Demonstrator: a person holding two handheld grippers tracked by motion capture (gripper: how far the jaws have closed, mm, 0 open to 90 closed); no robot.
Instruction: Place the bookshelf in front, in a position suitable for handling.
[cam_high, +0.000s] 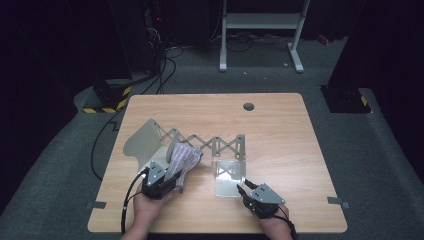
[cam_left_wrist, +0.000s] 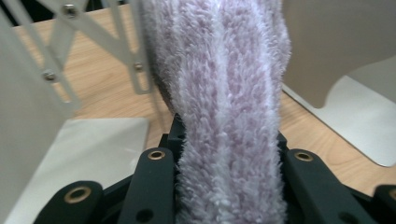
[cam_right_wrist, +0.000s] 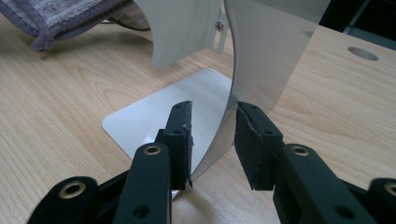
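Towel (cam_high: 182, 157) loading into the expandable rack (cam_high: 200, 142) is underway; left gripper (cam_high: 167, 179) clamps it; right gripper (cam_right_wrist: 212, 142) straddles an end plate (cam_right_wrist: 261, 60), unclamped; next, lower the fabric between plates.

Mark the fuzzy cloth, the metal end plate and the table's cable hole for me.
fuzzy cloth (cam_left_wrist: 229, 93), left gripper view, middle of its pile.
metal end plate (cam_right_wrist: 271, 56), right gripper view, its upright face.
cable hole (cam_high: 248, 106), high view, its centre.

Lilac-white striped towel (cam_left_wrist: 229, 93), silver rack (cam_high: 200, 142)
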